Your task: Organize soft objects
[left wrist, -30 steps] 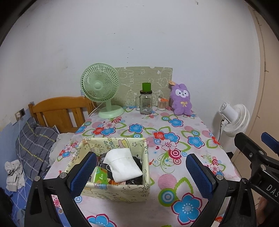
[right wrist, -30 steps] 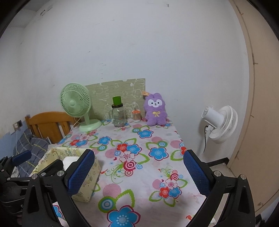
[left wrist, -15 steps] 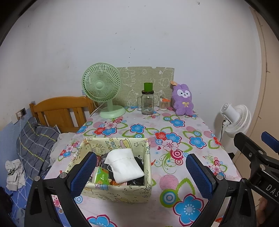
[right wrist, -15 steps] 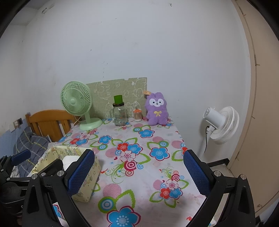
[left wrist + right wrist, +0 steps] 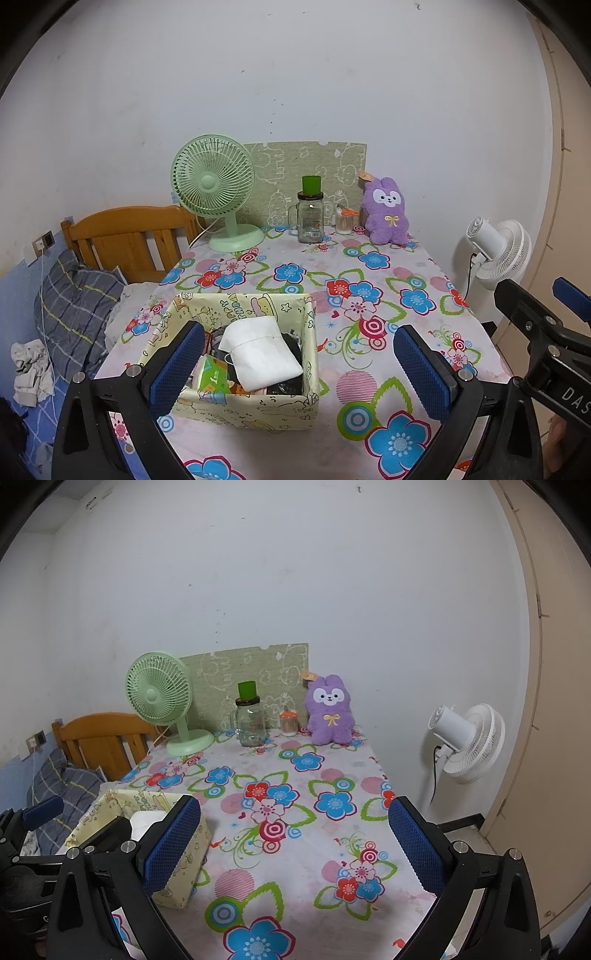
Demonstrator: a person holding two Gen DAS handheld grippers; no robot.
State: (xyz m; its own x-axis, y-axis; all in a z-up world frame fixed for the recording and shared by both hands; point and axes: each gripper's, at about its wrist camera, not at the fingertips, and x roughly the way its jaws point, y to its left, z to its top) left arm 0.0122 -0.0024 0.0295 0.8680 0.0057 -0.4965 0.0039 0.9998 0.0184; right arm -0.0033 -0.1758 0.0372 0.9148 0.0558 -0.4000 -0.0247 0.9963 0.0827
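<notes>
Both grippers hang above the near edge of a table point(image 5: 424, 266) covered in a floral cloth, and neither grasps anything. The left gripper point(image 5: 299, 363) fills the bottom of the left wrist frame with its jaws spread wide, nothing between the blue pads point(image 5: 177, 363). The right gripper point(image 5: 295, 843) sits the same way at the bottom of the right wrist frame, jaws released and wide apart, bare tablecloth between them; it also shows as a black frame at the lower right edge of the left wrist frame.

A yellow patterned fabric box point(image 5: 243, 406) stands on the table in the lower centre-left of the left wrist frame, partly behind the left pad. Inside it a white soft pouch point(image 5: 258, 354) lies on top, tilted, over dark items and a green packet point(image 5: 214, 374) at the lower left of the box. In the right wrist frame the same box appears at the lower left, behind the left pad.

At the far end of the table, in the centre of both frames, a purple plush rabbit point(image 5: 384, 210) sits upright against the wall. Left of it stand a small jar with an orange lid point(image 5: 343, 219), a glass jar with a green cap point(image 5: 310, 218) and a green desk fan point(image 5: 214, 184). A white fan point(image 5: 469, 742) stands off the table at the right edge
</notes>
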